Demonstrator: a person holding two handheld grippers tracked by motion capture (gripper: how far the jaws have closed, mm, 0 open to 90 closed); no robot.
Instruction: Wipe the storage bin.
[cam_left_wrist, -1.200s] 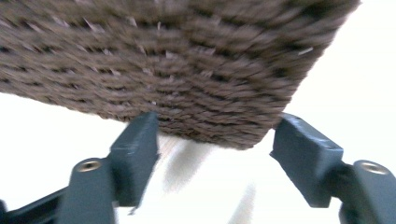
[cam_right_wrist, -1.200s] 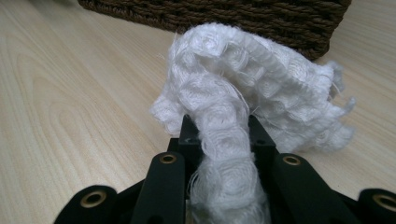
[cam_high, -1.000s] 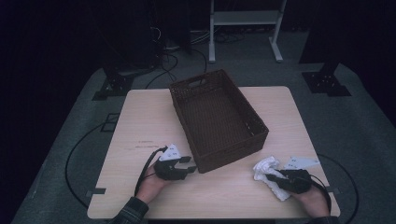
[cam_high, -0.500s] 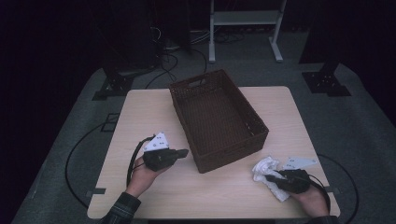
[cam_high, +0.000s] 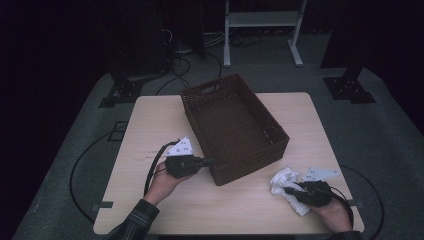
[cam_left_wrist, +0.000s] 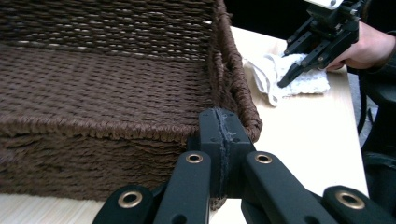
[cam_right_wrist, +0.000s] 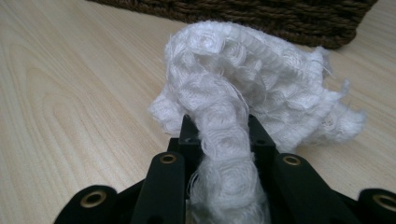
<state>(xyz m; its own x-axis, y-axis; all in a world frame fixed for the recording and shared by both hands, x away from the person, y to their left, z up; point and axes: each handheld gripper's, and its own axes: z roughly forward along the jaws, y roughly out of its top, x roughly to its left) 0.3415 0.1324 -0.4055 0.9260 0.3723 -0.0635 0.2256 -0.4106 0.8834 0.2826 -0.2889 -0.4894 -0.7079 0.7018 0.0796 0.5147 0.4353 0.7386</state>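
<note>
A dark brown wicker basket (cam_high: 250, 167) stands empty and slantwise in the middle of the pale wooden table (cam_high: 150, 130). My left gripper (cam_high: 209, 161) is level beside the basket's near left corner, and its jaws are shut with nothing between them. In the left gripper view the tips (cam_left_wrist: 219, 119) are pressed together just in front of the basket's rim (cam_left_wrist: 93, 126). My right gripper (cam_high: 290, 191) is near the table's front right and is shut on a crumpled white cloth (cam_high: 281, 177). The cloth (cam_right_wrist: 243, 93) bunches up between the black jaws and spills onto the table.
The basket's wall (cam_right_wrist: 233, 14) is just beyond the cloth. The right gripper (cam_left_wrist: 286, 80) and cloth (cam_left_wrist: 268, 77) lie past the basket's corner in the left gripper view. A white metal frame (cam_high: 262, 20) and cables stand on the floor behind the table.
My left gripper has lifted and shifted a little away from the basket's near corner, and its jaws have closed. The right gripper and the cloth have stayed put.
</note>
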